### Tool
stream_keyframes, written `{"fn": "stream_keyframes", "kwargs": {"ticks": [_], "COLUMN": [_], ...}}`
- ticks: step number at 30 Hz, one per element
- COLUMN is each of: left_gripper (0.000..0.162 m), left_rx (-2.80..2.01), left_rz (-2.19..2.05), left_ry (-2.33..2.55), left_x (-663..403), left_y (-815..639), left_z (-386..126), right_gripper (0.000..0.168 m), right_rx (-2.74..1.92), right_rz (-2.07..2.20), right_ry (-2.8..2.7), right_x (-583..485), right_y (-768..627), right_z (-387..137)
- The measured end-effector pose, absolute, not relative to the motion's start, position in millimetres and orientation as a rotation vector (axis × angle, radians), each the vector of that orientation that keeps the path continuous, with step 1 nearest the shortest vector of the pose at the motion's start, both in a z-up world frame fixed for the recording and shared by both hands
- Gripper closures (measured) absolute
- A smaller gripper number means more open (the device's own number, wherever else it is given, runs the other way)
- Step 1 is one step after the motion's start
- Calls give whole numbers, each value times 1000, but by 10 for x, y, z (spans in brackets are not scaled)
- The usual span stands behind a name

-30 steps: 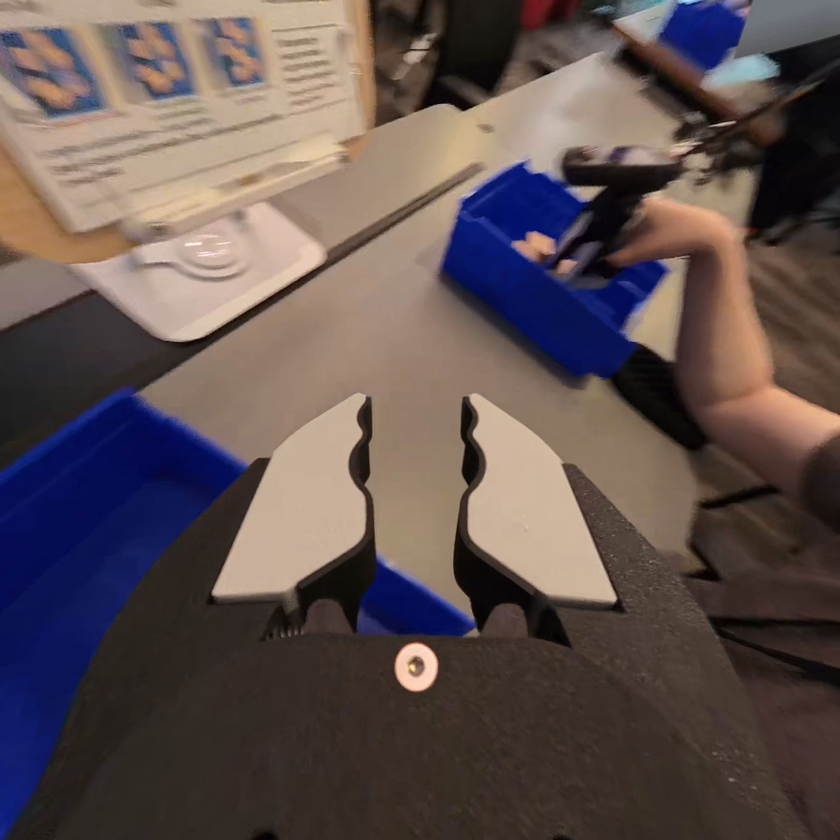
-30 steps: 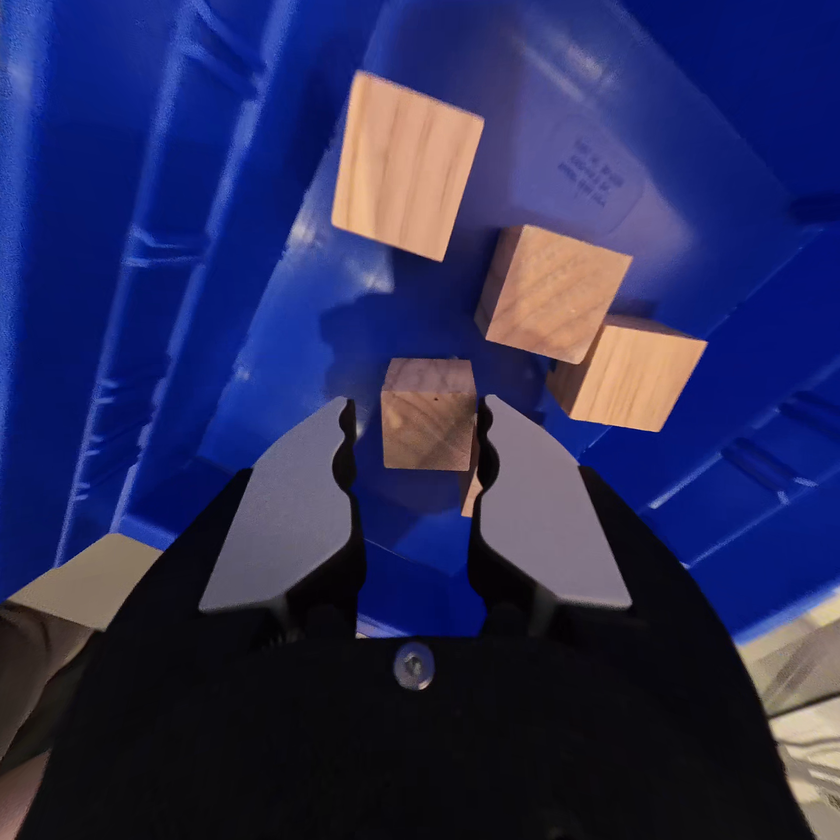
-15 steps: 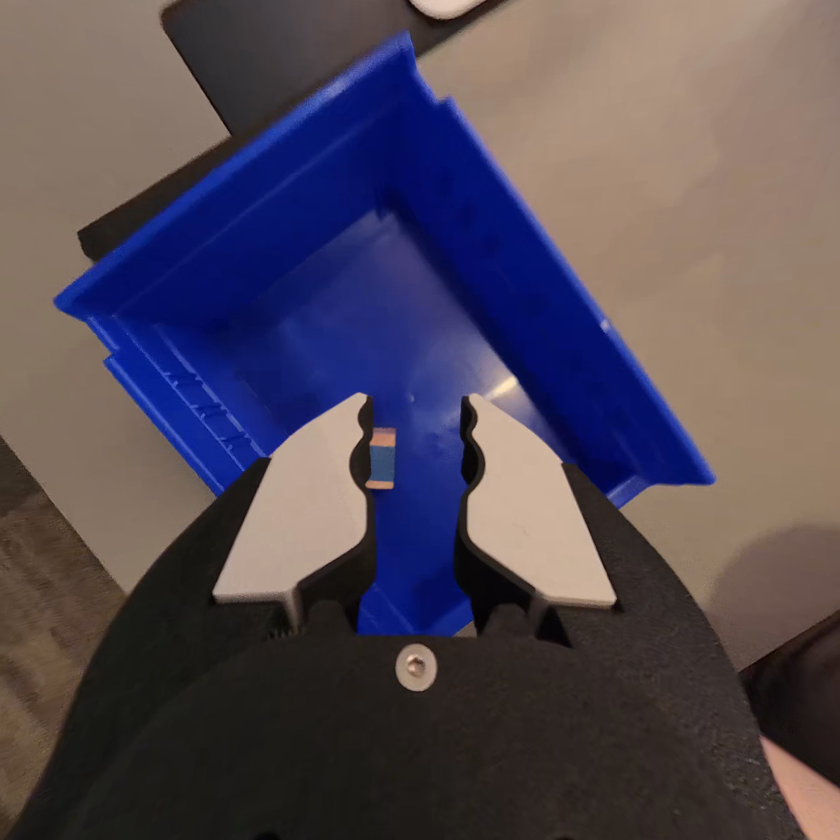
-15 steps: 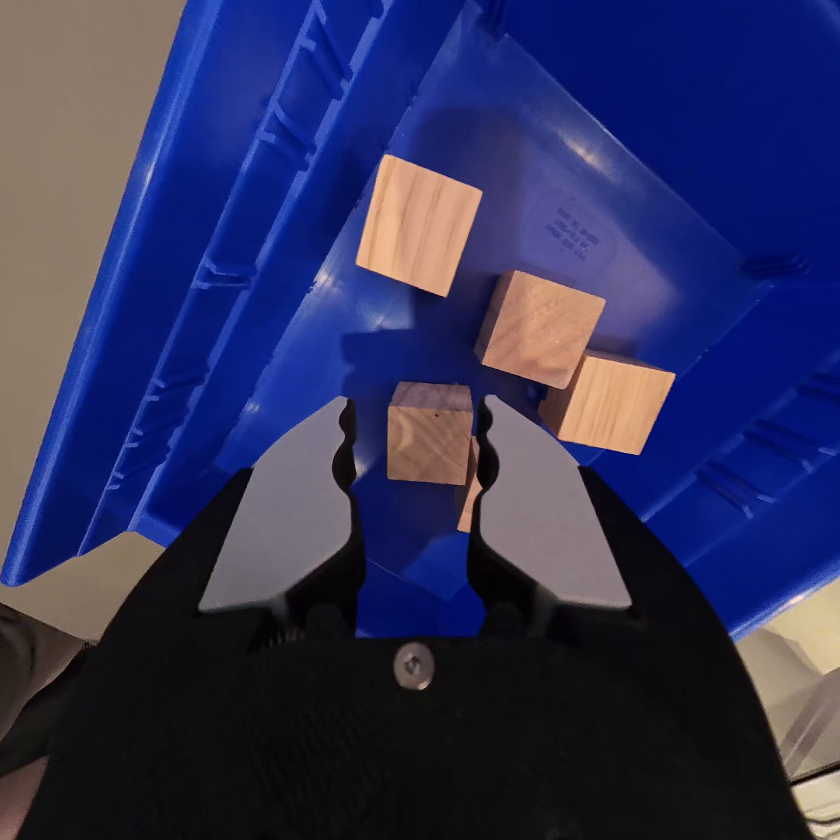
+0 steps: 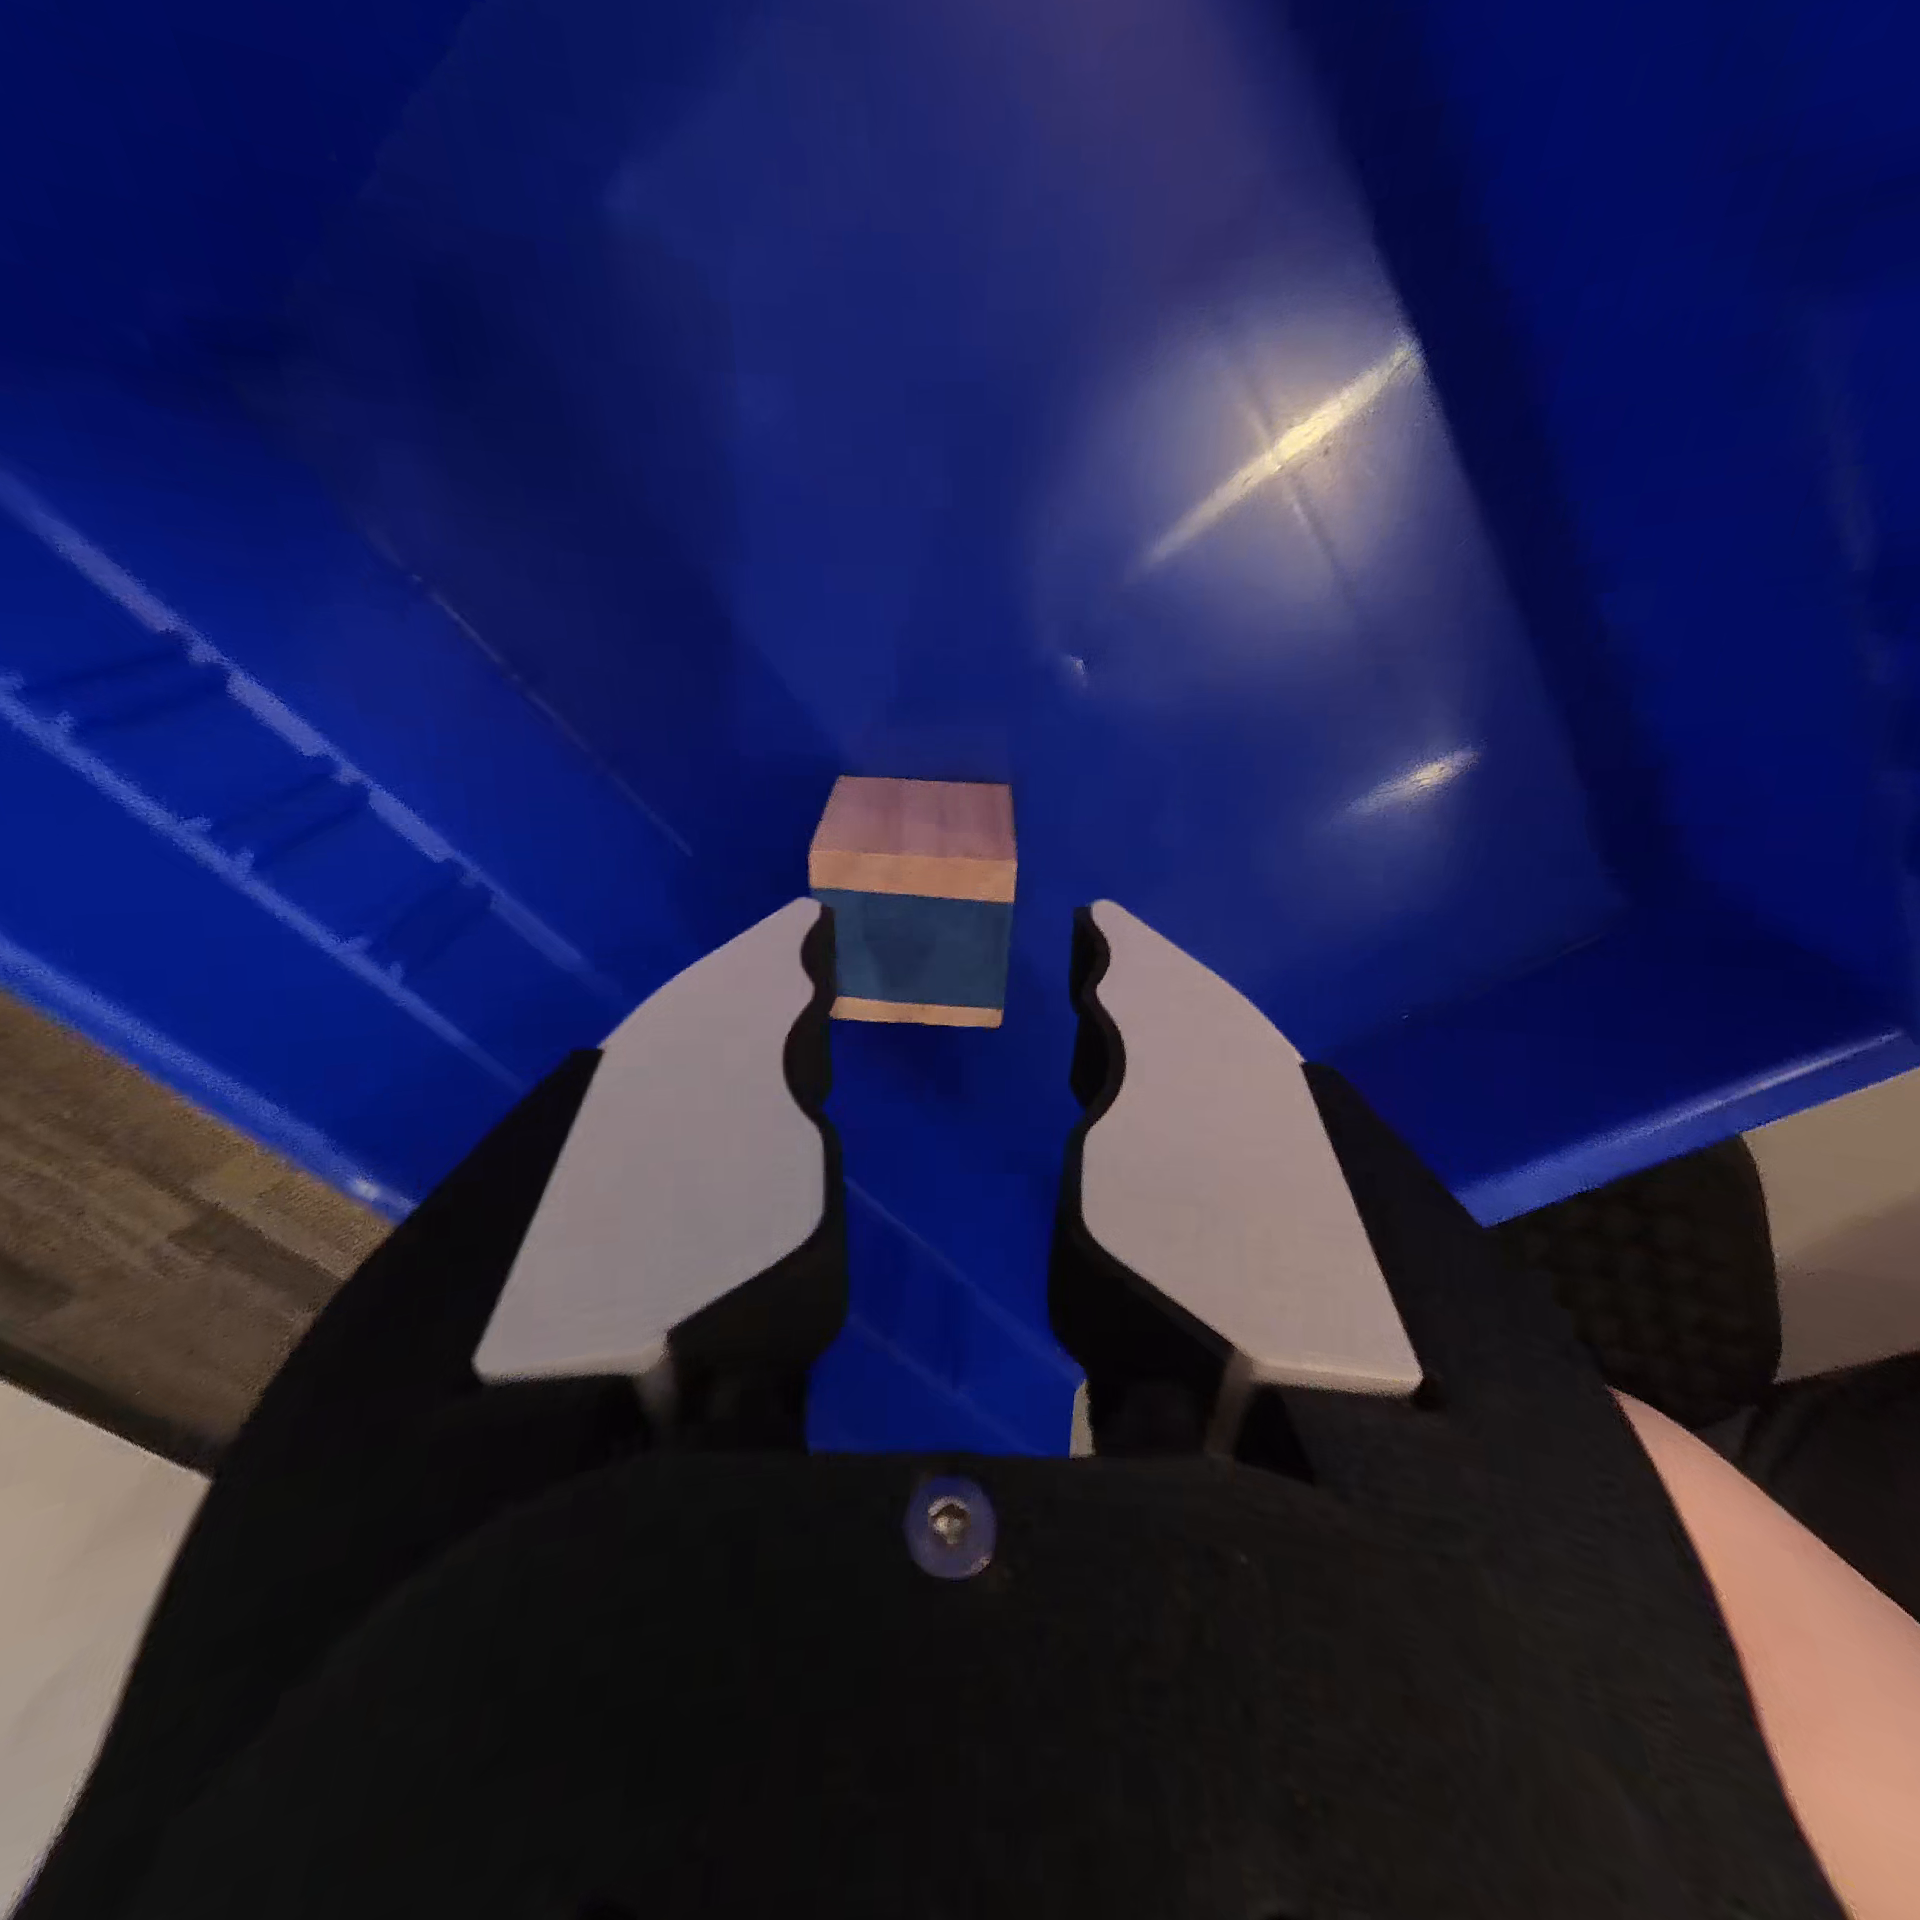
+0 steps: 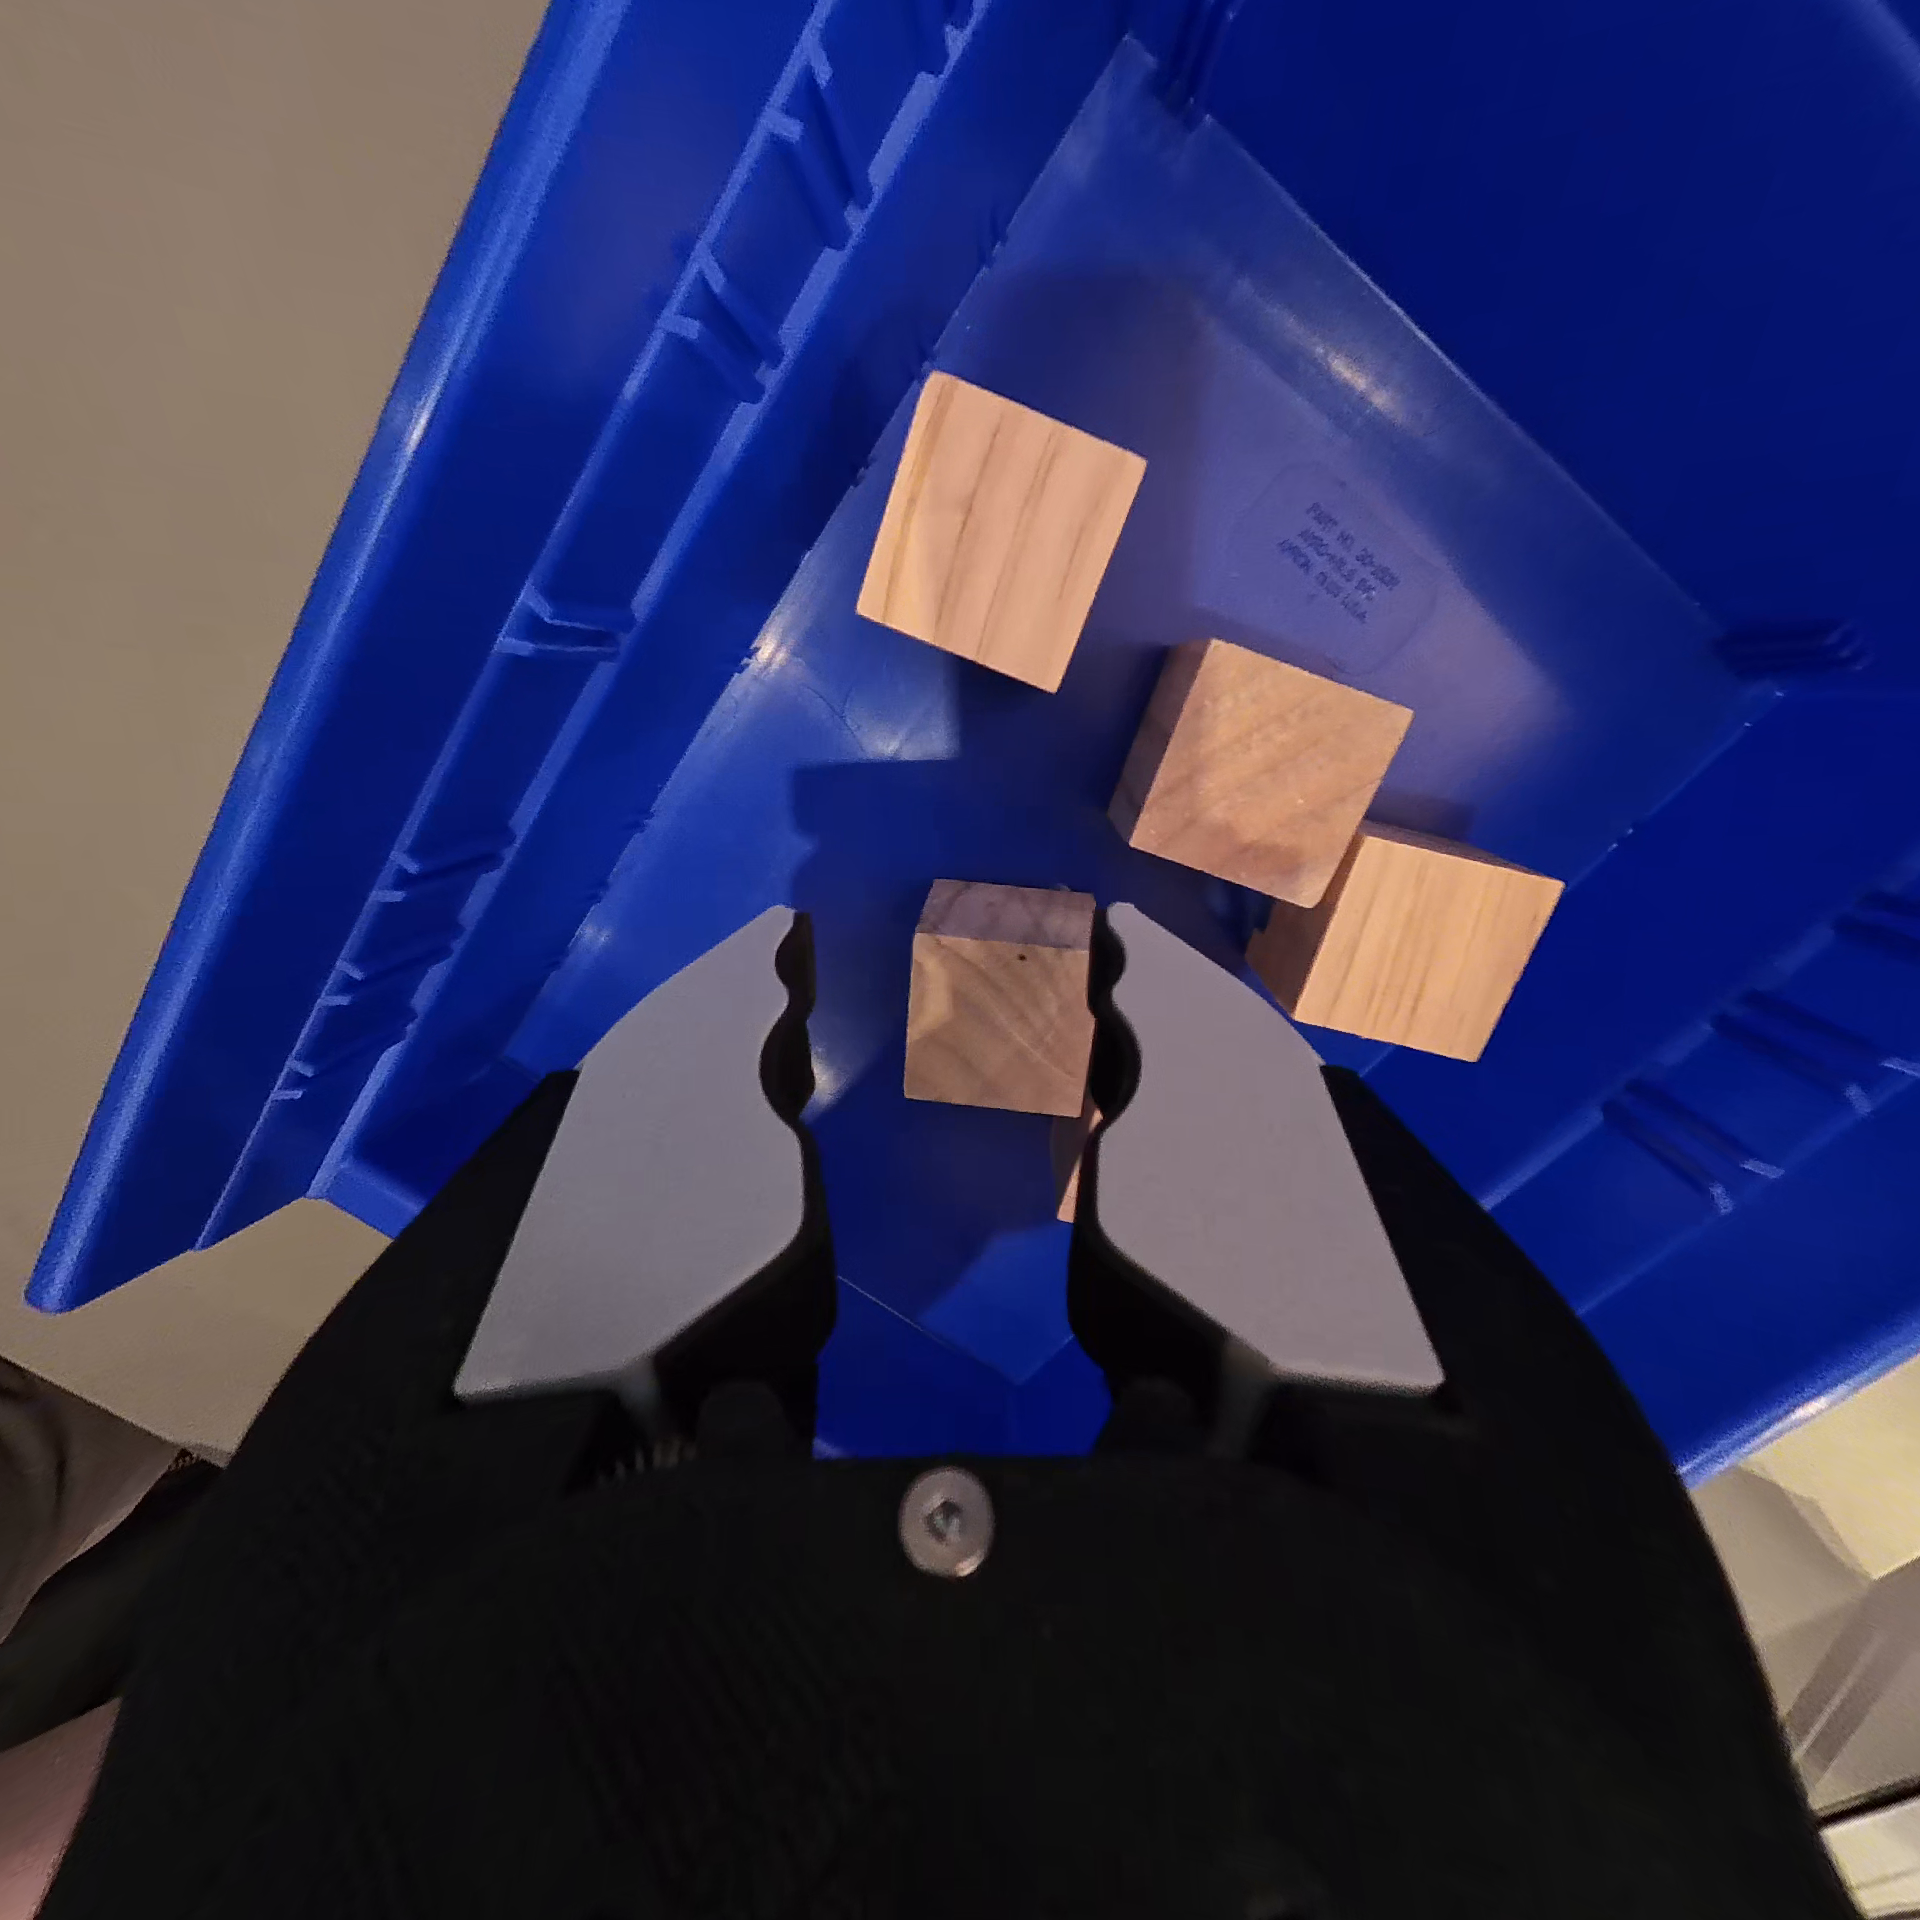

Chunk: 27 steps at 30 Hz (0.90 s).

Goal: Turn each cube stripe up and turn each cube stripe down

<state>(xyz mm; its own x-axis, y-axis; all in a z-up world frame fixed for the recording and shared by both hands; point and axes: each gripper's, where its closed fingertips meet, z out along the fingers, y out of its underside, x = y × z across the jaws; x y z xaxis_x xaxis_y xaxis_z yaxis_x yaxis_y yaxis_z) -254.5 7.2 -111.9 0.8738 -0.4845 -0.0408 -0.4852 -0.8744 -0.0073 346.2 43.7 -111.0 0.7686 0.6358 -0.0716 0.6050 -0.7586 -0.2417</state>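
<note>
Both claws gape: left claw (image 5: 948, 961) straddling the striped cube (image 5: 911, 902) off-centre, right claw (image 6: 948, 961) perhaps brushing its cube (image 6: 1000, 997); closing might skew either.

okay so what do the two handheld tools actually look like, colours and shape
Both match: the left tool and right tool each have a textured black body, two pale grey fingers with wavy black inner edges, and one silver screw at the centre.

Blue-striped wooden cube (image 5: 912, 902), blue bin (image 5: 520, 520)
</note>
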Motion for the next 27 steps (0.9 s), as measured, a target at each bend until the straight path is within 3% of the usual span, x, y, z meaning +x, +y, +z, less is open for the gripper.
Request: {"fn": "stream_keyframes", "kwargs": {"ticks": [27], "left_gripper": [111], "left_rx": [-3142], "left_rz": [228], "left_ry": [727], "left_x": [-2714], "left_y": [53], "left_z": [-1282], "right_gripper": [118], "right_rx": [-2760], "right_rz": [206], "right_ry": [-1064], "right_x": [3423], "right_y": [379], "right_z": [-1143]}}
